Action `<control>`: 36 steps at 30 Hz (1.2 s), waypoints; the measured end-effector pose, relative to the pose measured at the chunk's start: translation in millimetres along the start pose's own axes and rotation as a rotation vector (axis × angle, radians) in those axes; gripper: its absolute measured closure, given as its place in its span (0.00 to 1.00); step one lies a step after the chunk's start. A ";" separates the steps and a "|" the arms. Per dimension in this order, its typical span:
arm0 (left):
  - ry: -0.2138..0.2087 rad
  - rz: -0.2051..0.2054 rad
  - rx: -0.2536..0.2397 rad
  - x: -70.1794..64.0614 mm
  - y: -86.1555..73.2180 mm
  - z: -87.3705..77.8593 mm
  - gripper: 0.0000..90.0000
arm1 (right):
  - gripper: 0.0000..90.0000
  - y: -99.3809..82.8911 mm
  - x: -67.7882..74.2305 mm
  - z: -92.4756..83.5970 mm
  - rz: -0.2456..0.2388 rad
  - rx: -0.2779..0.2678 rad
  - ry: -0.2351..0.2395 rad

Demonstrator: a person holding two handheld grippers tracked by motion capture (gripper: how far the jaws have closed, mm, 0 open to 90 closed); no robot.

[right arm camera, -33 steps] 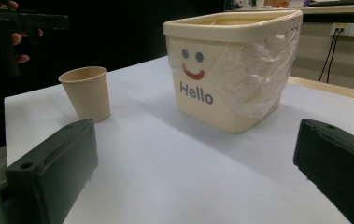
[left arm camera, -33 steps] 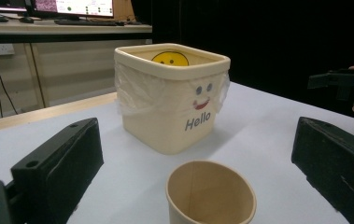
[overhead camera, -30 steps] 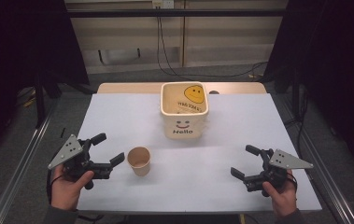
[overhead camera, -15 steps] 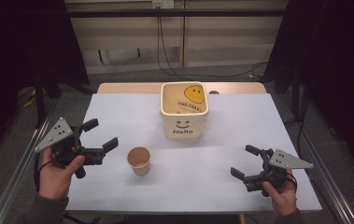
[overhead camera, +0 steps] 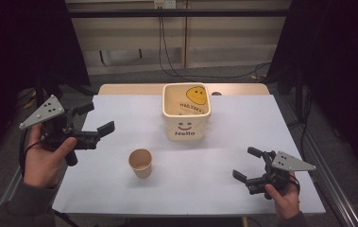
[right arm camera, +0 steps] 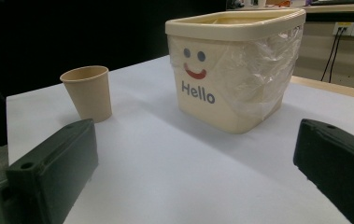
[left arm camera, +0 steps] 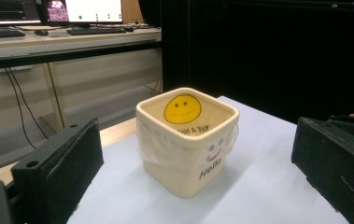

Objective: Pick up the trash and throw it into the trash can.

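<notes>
A brown paper cup (overhead camera: 140,162) stands upright on the white table (overhead camera: 242,127), in front of a cream square bin (overhead camera: 186,118) with a smiley face and "Hello" on it. My left gripper (overhead camera: 96,118) is held open above the table's left edge, apart from the cup, its jaws aimed toward the bin (left arm camera: 188,140). Near the front right corner my right gripper (overhead camera: 247,163) rests low and open with nothing between its jaws. From it the cup (right arm camera: 88,93) stands left of the bin (right arm camera: 233,65), which has a clear plastic liner.
A wooden strip (overhead camera: 120,89) runs along the table's far edge. Cables (overhead camera: 167,56) lie on the floor beyond it. Black curtains close both sides. A desk with monitors (left arm camera: 48,11) stands behind the bin in the left gripper view.
My left gripper has lifted and drawn back to the left, away from the cup, which stays standing. The right gripper has not moved.
</notes>
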State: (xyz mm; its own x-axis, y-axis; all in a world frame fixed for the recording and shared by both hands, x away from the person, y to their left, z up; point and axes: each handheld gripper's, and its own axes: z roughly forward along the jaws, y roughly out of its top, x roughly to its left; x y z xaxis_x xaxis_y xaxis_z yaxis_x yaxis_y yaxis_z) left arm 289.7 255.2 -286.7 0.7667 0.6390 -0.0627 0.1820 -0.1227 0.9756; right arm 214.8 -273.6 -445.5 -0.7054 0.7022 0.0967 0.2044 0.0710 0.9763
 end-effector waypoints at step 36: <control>-0.112 0.058 0.447 -11.7 36.1 58.9 0.03 | 0.00 0.2 0.2 0.2 -0.002 0.005 0.007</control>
State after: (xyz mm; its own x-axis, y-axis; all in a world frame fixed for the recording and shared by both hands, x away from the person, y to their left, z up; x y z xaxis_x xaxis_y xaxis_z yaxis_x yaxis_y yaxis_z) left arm 323.5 198.5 -263.1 0.8406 0.5387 -0.0571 0.3656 -0.4864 0.7935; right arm 214.9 -273.3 -445.3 -0.7106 0.6970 0.0961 0.2065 0.0761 0.9755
